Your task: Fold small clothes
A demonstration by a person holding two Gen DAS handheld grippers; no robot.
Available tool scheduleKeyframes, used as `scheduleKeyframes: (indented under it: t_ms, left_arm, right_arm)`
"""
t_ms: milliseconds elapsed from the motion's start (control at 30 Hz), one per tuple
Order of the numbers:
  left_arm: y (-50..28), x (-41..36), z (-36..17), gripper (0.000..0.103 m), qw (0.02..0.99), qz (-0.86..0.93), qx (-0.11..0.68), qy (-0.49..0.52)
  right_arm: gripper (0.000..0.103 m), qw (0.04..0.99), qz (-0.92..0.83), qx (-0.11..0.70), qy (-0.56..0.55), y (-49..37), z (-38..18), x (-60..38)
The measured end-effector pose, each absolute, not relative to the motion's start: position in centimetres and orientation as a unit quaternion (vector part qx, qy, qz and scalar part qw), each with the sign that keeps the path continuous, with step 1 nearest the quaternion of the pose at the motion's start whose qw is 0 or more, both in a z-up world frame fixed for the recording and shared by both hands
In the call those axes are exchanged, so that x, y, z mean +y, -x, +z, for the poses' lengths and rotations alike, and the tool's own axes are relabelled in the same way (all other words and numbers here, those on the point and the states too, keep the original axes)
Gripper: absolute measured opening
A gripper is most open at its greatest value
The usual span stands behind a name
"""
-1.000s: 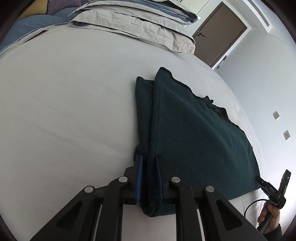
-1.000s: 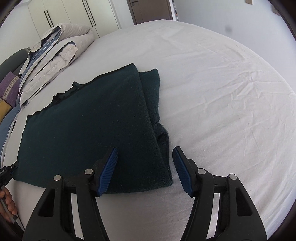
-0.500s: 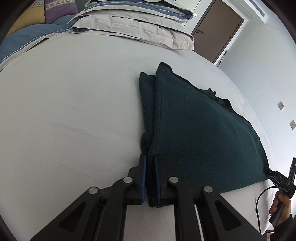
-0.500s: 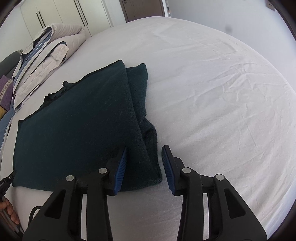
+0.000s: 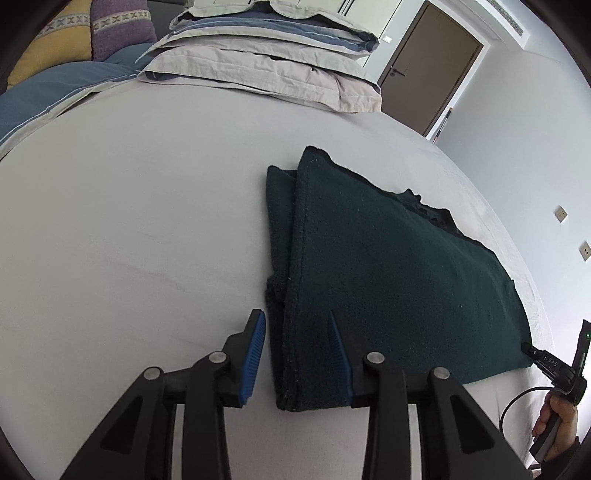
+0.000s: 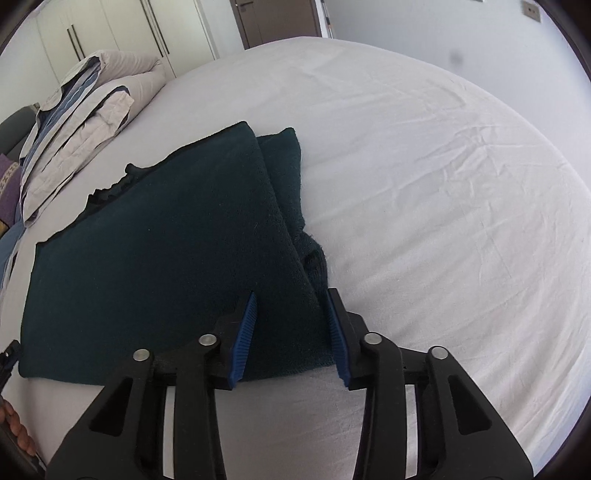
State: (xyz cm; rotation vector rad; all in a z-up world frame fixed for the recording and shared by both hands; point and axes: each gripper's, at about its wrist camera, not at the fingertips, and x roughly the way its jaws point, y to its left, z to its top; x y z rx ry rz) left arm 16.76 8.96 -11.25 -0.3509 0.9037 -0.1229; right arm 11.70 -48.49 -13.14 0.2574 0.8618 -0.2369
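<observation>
A dark green garment (image 5: pixel 388 266) lies folded flat on the white bed; it also shows in the right wrist view (image 6: pixel 166 236). My left gripper (image 5: pixel 297 332) is open, its blue pads either side of the garment's near left corner. My right gripper (image 6: pixel 291 310) is open, its pads straddling the garment's near right corner where a thicker folded strip (image 6: pixel 291 184) runs along the edge.
Folded grey and blue bedding (image 5: pixel 273 62) is stacked at the head of the bed, also in the right wrist view (image 6: pixel 74 129). Cushions (image 5: pixel 92 33) lie at the far left. A brown door (image 5: pixel 432 62) stands beyond. White sheet (image 6: pixel 443 184) stretches to the right.
My left gripper was shut on the garment's corner and has now opened. My right gripper has moved forward onto its corner and narrowed its opening.
</observation>
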Motion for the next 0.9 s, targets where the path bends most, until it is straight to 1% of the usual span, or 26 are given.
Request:
scheduleKeyframes:
  t_ms: [67, 167, 267, 467, 533, 567, 600, 633, 667, 700, 767, 833, 900]
  left_arm:
    - [-17.0, 8.8, -12.0, 0.037, 0.877, -0.058, 0.446, 0.168]
    - [-17.1, 8.6, -12.4, 0.037, 0.876, -0.056, 0.450, 0.162]
    - [-17.1, 8.6, -12.3, 0.037, 0.876, -0.058, 0.452, 0.159]
    - [-17.1, 8.8, -12.2, 0.037, 0.875, -0.057, 0.454, 0.159]
    - [-16.7, 8.8, -11.1, 0.037, 0.881, -0.051, 0.444, 0.159]
    - [-16.5, 8.6, -10.4, 0.037, 0.886, -0.051, 0.434, 0.153]
    - [-16.4, 8.2, -9.6, 0.037, 0.892, -0.056, 0.424, 0.147]
    - [-16.4, 7.6, -8.9, 0.037, 0.896, -0.064, 0.416, 0.140]
    - [-16.6, 6.9, -8.3, 0.037, 0.898, -0.074, 0.413, 0.132]
    - [-16.8, 6.0, -7.9, 0.037, 0.899, -0.085, 0.411, 0.127]
    - [-17.6, 3.9, -7.8, 0.037, 0.896, -0.109, 0.412, 0.123]
    - [-18.6, 1.5, -8.2, 0.037, 0.892, -0.126, 0.419, 0.115]
    - [-19.7, -0.6, -9.4, 0.037, 0.884, -0.134, 0.436, 0.101]
  right_arm:
    - [0.009, 0.894, -0.113, 0.413, -0.132, -11.4, -13.2, -49.0]
    - [0.006, 0.894, -0.107, 0.414, -0.134, -11.2, -13.2, -49.2]
    - [0.005, 0.896, -0.107, 0.414, -0.122, -11.2, -13.3, -48.8]
    - [0.005, 0.893, -0.091, 0.416, -0.144, -11.3, -14.1, -49.5]
    - [0.010, 0.890, -0.095, 0.421, -0.146, -11.3, -13.6, -49.6]
    - [0.021, 0.887, -0.112, 0.424, -0.143, -11.2, -13.2, -49.6]
    - [0.028, 0.886, -0.129, 0.420, -0.147, -10.9, -12.6, -49.6]
    - [0.038, 0.891, -0.131, 0.405, -0.159, -10.3, -11.8, -49.5]
    - [0.042, 0.898, -0.119, 0.385, -0.178, -9.9, -10.9, -49.3]
    - [0.042, 0.903, -0.091, 0.369, -0.201, -9.8, -10.2, -48.8]
    - [0.042, 0.896, -0.008, 0.362, -0.255, -10.9, -9.8, -47.0]
    - [0.042, 0.870, 0.098, 0.377, -0.301, -13.1, -10.6, -43.9]
    - [0.042, 0.844, 0.158, 0.397, -0.326, -15.3, -12.2, -40.8]
